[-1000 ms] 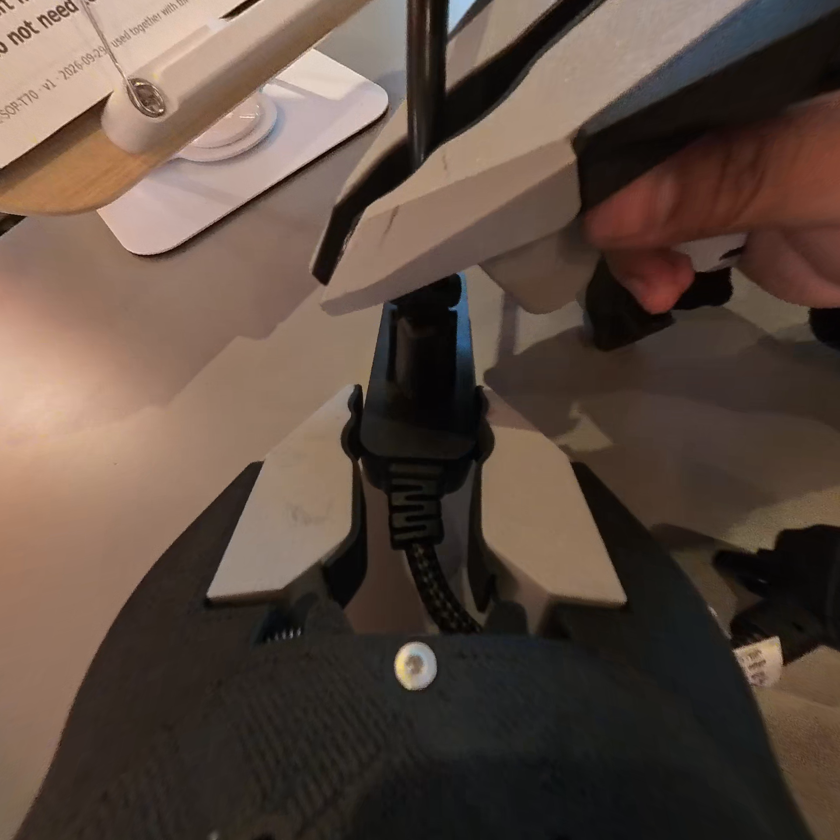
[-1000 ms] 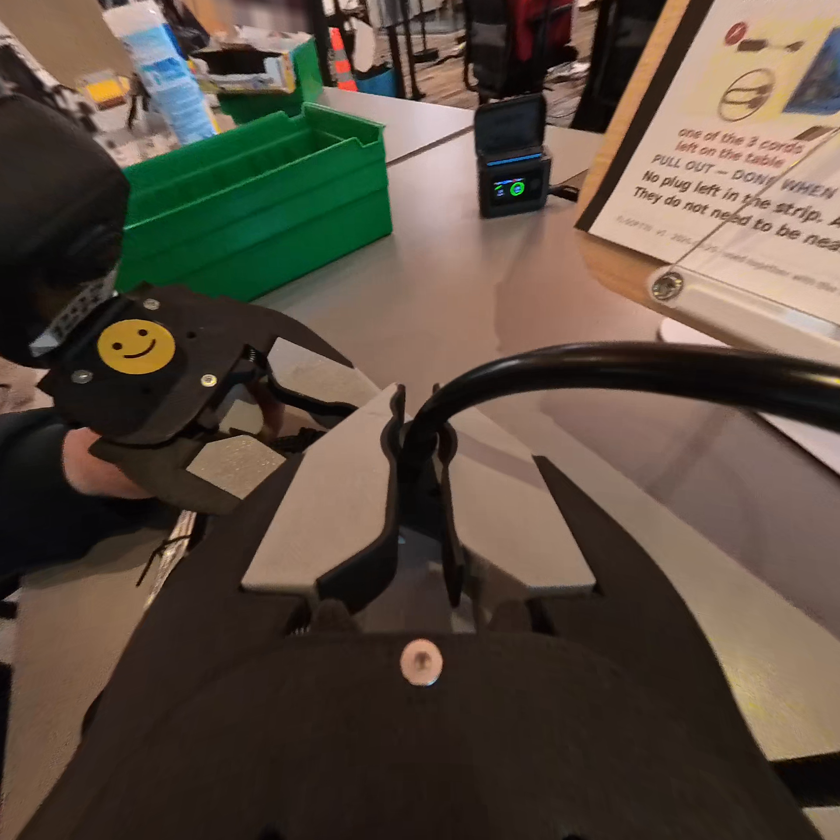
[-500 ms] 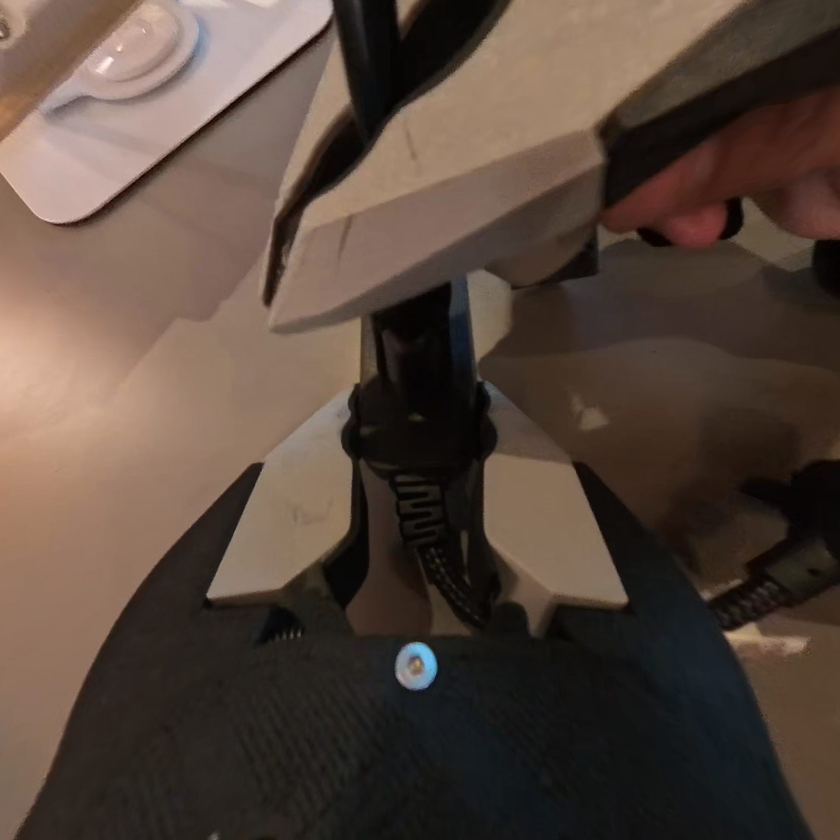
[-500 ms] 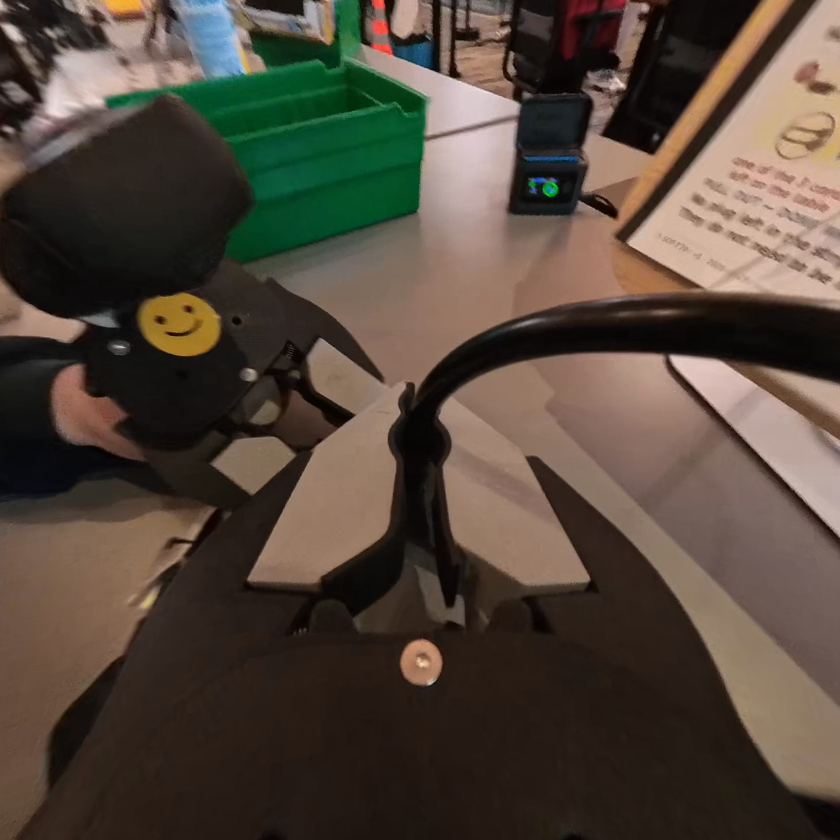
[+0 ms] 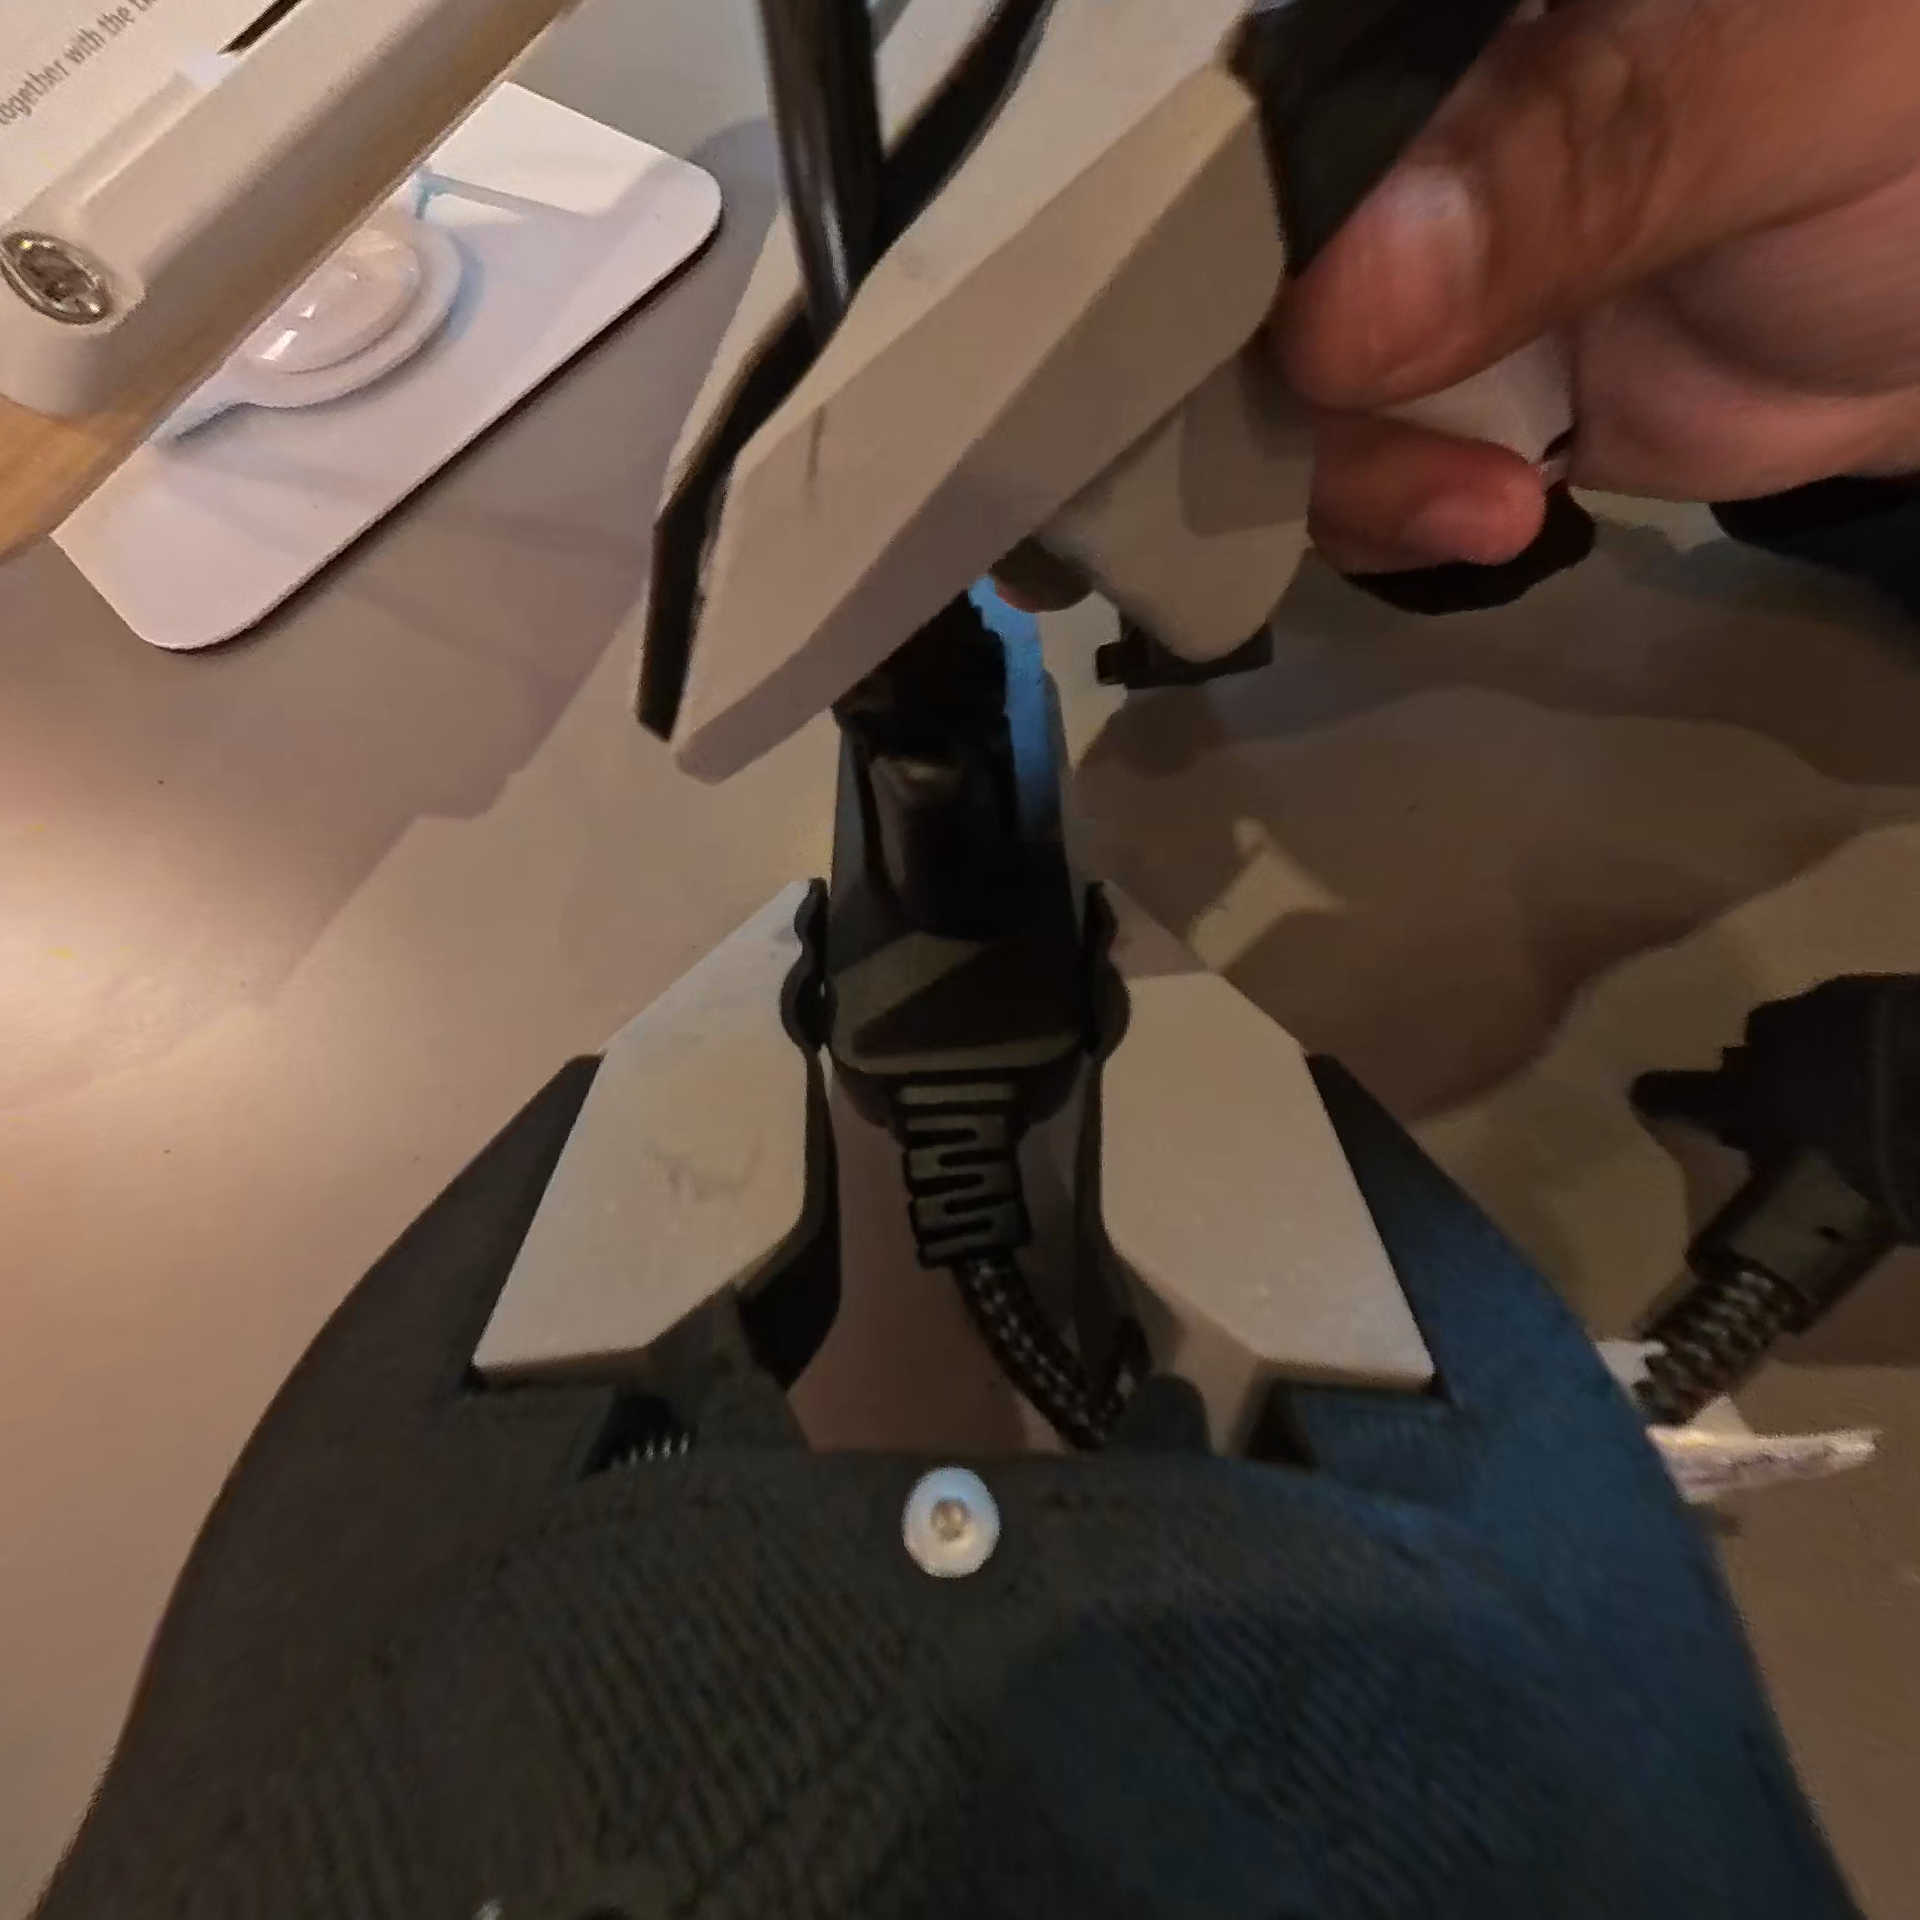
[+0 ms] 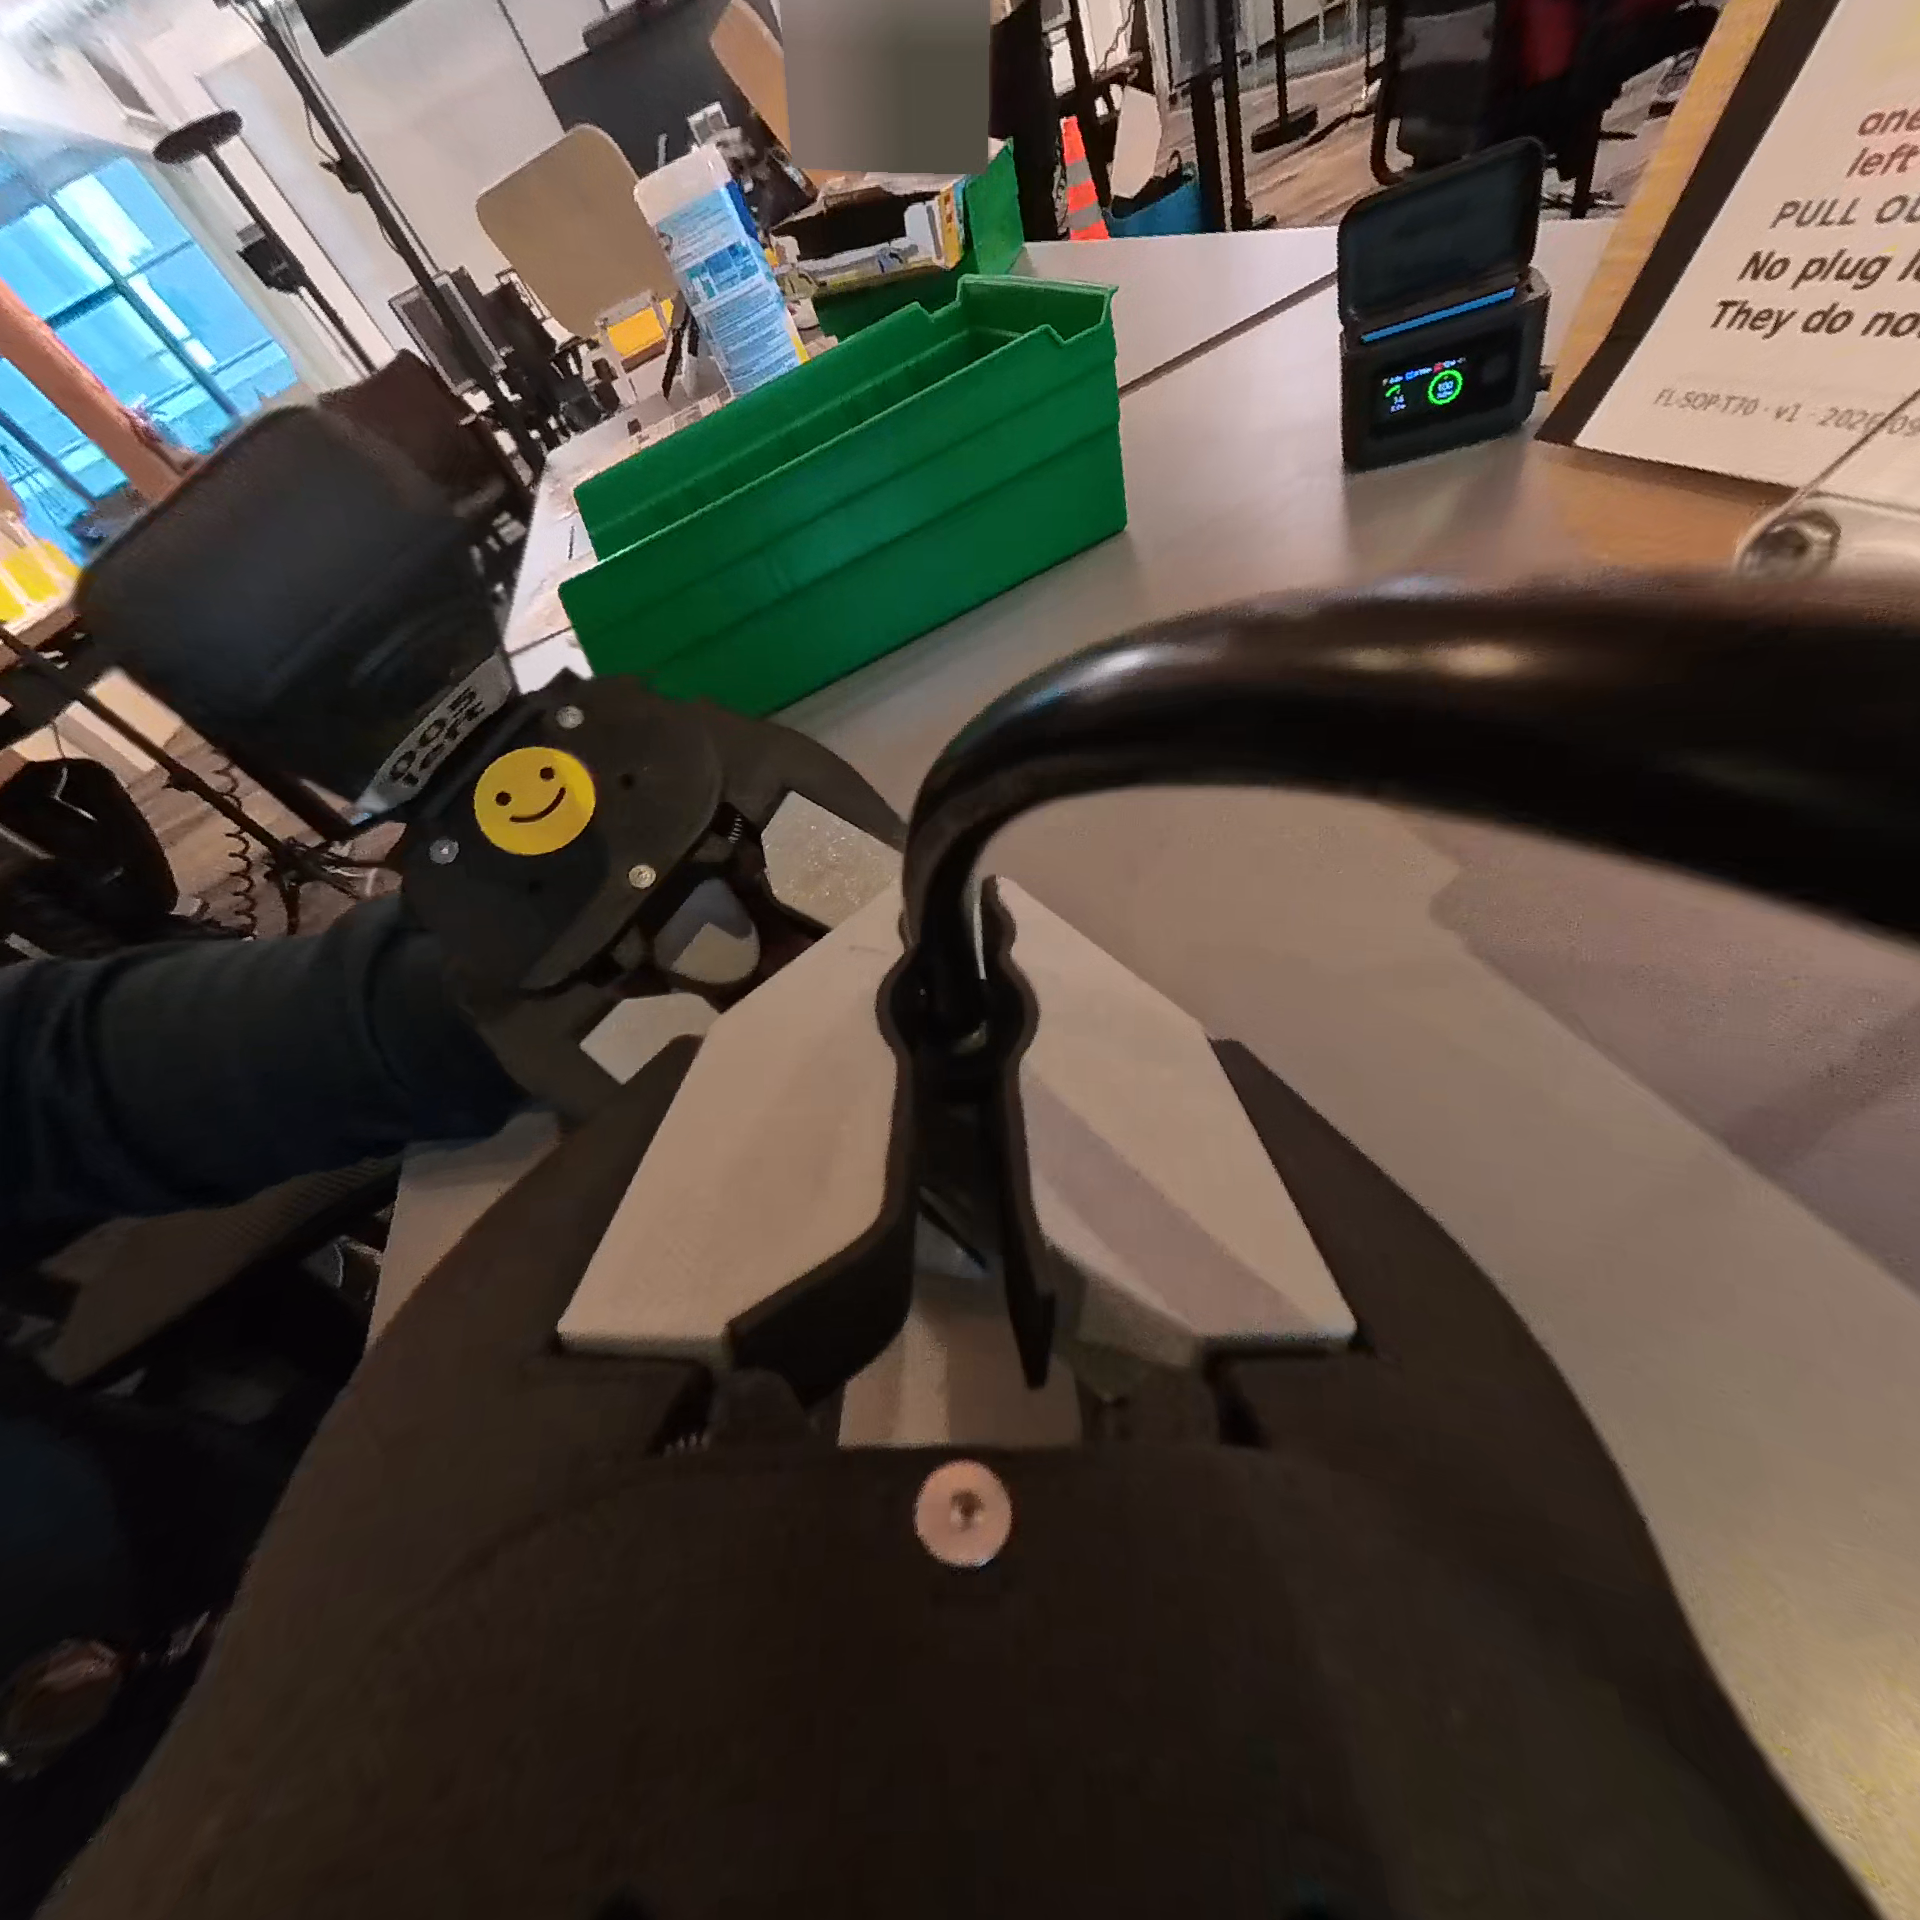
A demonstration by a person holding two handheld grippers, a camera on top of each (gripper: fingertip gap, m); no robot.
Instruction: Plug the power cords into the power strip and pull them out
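In the left wrist view my left gripper [image 5: 951, 966] is shut on the end of the black power strip [image 5: 951, 997], whose braided cord [image 5: 1029, 1340] runs back between the fingers. My right gripper [image 5: 935, 416] hangs just above the strip, shut on a black power cord [image 5: 821, 156]. The cord's plug [image 5: 925, 769] stands on the strip below the right fingers; I cannot tell whether it is seated. In the right wrist view my right gripper [image 6: 956, 997] pinches that cord [image 6: 1351, 665], which arcs off right. The left gripper [image 6: 535, 800] sits close at left.
A second black plug with a braided cord [image 5: 1766, 1195] lies on the grey table at right. A sign on a white stand [image 5: 312, 312] is at far left. A green bin [image 6: 852, 520] and a small black device with a lit screen [image 6: 1439, 343] stand farther back.
Both grippers keep their hold. The right gripper has tilted upward over the strip, so its view shows more of the room. The left view dipped and came back.
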